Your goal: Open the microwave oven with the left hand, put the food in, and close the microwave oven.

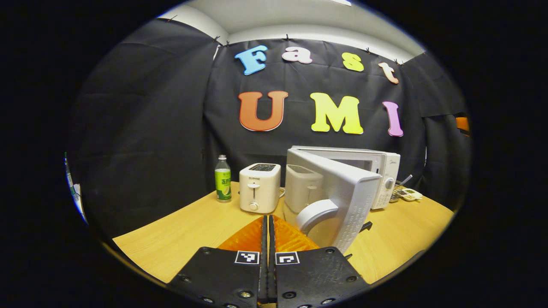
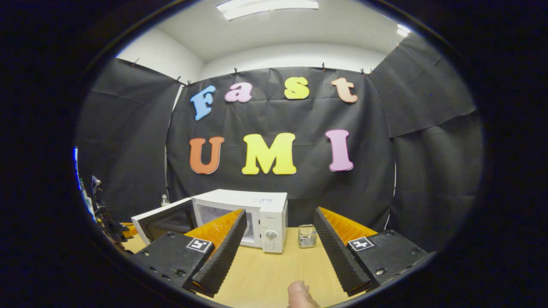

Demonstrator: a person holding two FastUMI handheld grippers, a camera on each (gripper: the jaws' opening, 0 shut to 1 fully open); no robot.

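The white microwave [image 1: 376, 171] stands at the back of the wooden table [image 1: 180, 235], and its door [image 1: 342, 201] is swung open towards me. The door's curved handle [image 1: 317, 211] is just beyond and right of my left gripper [image 1: 267, 239], which is shut with nothing between its fingers. In the right gripper view the microwave [image 2: 261, 214] is straight ahead with its open door [image 2: 162, 220] at the left. My right gripper [image 2: 278, 252] is open and holds nothing. A thumb [image 2: 299, 295] shows at the bottom edge.
A white toaster [image 1: 259, 188] and a green-labelled bottle [image 1: 222, 179] stand left of the microwave. A small silvery container [image 2: 307, 236] sits just right of it, with a small white device [image 1: 409, 194] near that spot. Black cloth walls close in the table.
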